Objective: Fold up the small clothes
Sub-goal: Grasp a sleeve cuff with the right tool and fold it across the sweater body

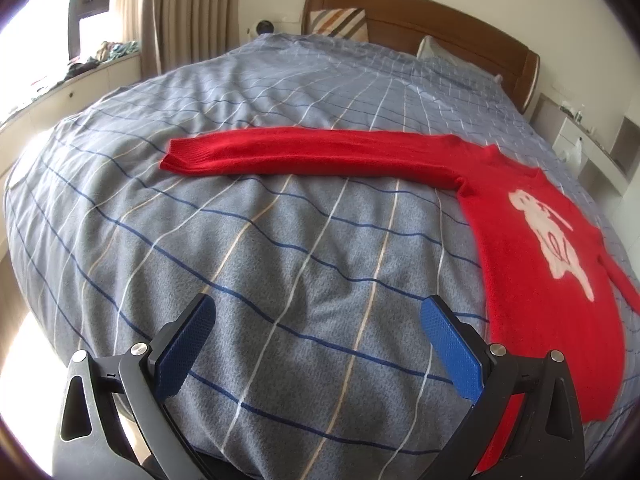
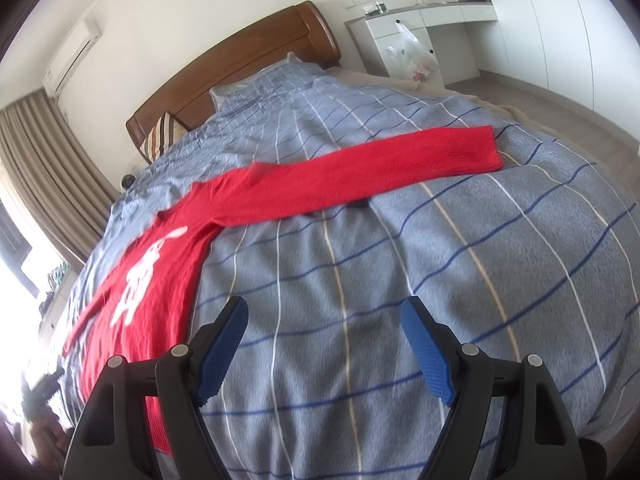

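— Both grippers, left [image 1: 318, 344] and right [image 2: 324, 350], were kept released, nothing grasped?
— Yes. The sweater [image 1: 532, 240] was laid flat on the bed [image 1: 240, 240], sleeves [image 2: 360, 172] spread, so folding could be begun.

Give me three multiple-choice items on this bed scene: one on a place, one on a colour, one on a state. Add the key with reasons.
1. Where does the sweater lie?
A. on the bedspread
B. on the floor
C. over the headboard

2. What colour is the sweater?
A. green
B. red with a pale figure
C. plain black

3. How do its sleeves lie?
A. both folded over the chest
B. both stretched out sideways
C. rolled into a ball

Key:
1 A, it lies flat on the checked cover.
2 B, red knit, pale figure on the front.
3 B, one long sleeve runs out in the left view, the other sleeve in the right view.
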Demonstrator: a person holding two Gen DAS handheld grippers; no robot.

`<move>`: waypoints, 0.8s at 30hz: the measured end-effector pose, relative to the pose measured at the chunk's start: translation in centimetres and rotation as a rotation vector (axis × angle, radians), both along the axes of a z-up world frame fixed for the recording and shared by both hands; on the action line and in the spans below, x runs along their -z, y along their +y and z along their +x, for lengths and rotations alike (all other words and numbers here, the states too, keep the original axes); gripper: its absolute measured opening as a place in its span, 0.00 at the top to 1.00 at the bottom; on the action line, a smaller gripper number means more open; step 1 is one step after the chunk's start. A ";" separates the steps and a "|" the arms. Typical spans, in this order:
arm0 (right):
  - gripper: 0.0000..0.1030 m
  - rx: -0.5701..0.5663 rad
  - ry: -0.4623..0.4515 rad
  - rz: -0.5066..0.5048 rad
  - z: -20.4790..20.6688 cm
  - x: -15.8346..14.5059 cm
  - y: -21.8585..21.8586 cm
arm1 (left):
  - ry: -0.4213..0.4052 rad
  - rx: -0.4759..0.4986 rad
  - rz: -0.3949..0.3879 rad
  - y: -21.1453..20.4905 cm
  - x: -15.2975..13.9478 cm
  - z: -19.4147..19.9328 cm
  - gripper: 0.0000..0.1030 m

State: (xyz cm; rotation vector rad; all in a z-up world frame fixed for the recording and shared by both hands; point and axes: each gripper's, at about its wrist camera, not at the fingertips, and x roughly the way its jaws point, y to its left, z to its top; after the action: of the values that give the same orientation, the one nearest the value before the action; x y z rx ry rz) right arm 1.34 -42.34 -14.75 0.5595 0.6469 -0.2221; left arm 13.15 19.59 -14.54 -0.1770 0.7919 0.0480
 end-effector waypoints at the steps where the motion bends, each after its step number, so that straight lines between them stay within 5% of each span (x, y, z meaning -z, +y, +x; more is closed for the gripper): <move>1: 0.24 0.026 -0.018 0.059 0.5 -0.2 -1.5 | 0.000 -0.002 -0.008 0.2 0.0 0.0 0.00; 6: 0.28 0.160 -0.034 0.457 4.2 3.3 -9.4 | -0.026 -0.048 -0.068 1.5 -0.2 -0.5 0.00; 13: 0.39 0.362 -0.150 0.536 6.6 3.8 -13.6 | -0.023 -0.066 -0.084 1.7 -0.2 -0.5 0.00; 18: 0.89 0.429 -0.071 0.504 7.7 4.3 -14.3 | -0.023 -0.060 -0.084 1.7 -0.1 -0.4 0.00; 24: 0.93 0.260 -0.119 0.206 11.3 -4.6 -9.8 | -0.029 -0.067 -0.110 1.9 -0.1 -0.4 0.00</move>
State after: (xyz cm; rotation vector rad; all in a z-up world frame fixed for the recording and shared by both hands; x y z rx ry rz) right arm 12.61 -52.15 -10.10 0.8497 0.4832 -0.3657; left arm 12.72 21.48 -14.41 -0.3073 0.7597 0.0650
